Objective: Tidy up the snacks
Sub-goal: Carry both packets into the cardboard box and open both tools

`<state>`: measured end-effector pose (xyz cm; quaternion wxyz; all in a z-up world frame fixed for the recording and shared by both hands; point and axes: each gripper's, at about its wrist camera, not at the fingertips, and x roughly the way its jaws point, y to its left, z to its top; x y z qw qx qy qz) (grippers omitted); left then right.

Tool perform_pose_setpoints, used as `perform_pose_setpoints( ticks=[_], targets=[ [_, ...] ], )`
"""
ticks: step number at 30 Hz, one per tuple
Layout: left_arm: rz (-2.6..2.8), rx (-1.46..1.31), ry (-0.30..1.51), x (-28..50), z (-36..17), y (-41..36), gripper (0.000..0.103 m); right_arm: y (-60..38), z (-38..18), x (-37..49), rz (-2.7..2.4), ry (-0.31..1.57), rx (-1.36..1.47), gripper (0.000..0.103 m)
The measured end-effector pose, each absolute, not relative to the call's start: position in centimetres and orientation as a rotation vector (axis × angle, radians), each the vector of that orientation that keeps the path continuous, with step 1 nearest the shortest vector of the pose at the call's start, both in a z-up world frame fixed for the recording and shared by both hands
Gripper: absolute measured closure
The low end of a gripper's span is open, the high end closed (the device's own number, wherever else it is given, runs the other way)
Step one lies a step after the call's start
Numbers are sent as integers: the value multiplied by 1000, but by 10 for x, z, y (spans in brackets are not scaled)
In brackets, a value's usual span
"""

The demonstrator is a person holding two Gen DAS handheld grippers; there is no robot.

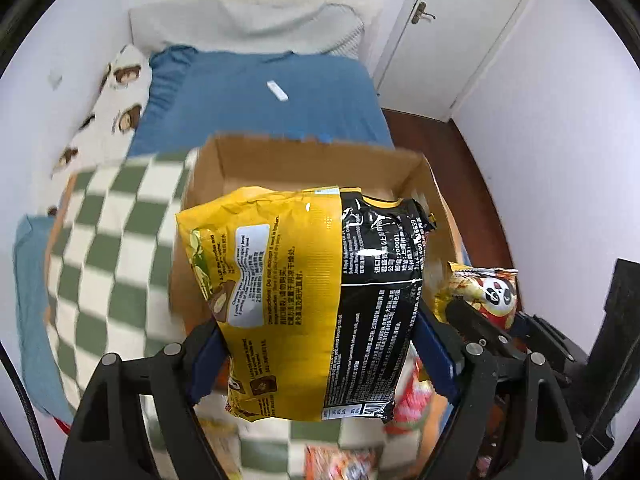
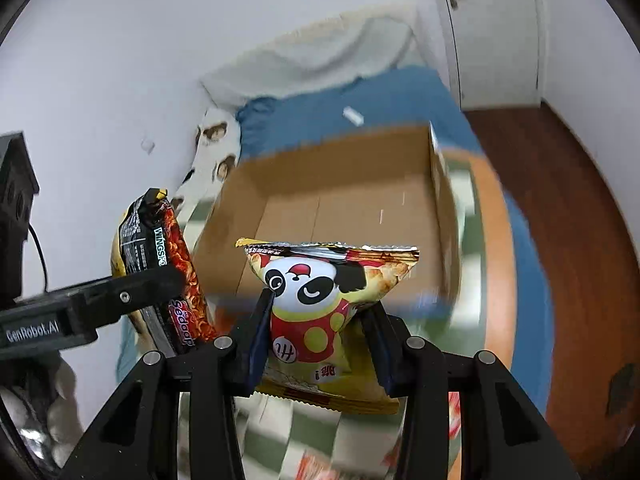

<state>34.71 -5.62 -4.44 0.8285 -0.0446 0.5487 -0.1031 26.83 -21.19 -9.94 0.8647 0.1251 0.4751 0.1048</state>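
Noodles (image 1: 320, 300) sit pinched in the left gripper (image 1: 320, 356), a panda snack bag (image 2: 328, 312) in the right gripper (image 2: 320, 348), both raised near the open cardboard box (image 2: 340, 200) on the bed (image 1: 260, 92), presumably for dropping in.

Likely home bedroom, bed (image 1: 260, 92), pillow (image 1: 248, 20), door (image 1: 460, 28)
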Motion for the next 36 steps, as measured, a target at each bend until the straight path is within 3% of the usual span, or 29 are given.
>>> perform_pose_setpoints(
  ticks=[5, 10, 16, 23, 25, 27, 29, 30, 36],
  targets=[
    [-200, -72, 1299, 437, -92, -63, 21, -217, -117, 351, 175, 1010, 275, 58],
    [-135, -74, 1467, 500, -168, -61, 21, -217, -179, 429, 166, 1135, 300, 58],
    [-118, -62, 1565, 535, -221, -64, 21, -215, -237, 481, 154, 1240, 292, 57],
    [-94, -42, 1621, 551, -242, -71, 20, -215, -261, 500, 150, 1284, 275, 57],
    [-91, -41, 1645, 552, -247, -73, 20, -213, -262, 504, 142, 1298, 272, 51],
    [-88, -27, 1639, 552, -248, -74, 18, -212, -262, 499, 130, 1315, 282, 17],
    [-83, -2, 1616, 555, -244, -75, 12, -213, -262, 499, 113, 1330, 270, 9],
    [-82, 6, 1604, 553, -240, -75, 8, -212, -262, 500, 121, 1337, 270, 8],
    [-94, -15, 1565, 534, -214, -69, 7, -208, -250, 484, 112, 1355, 218, 8]
  ],
)
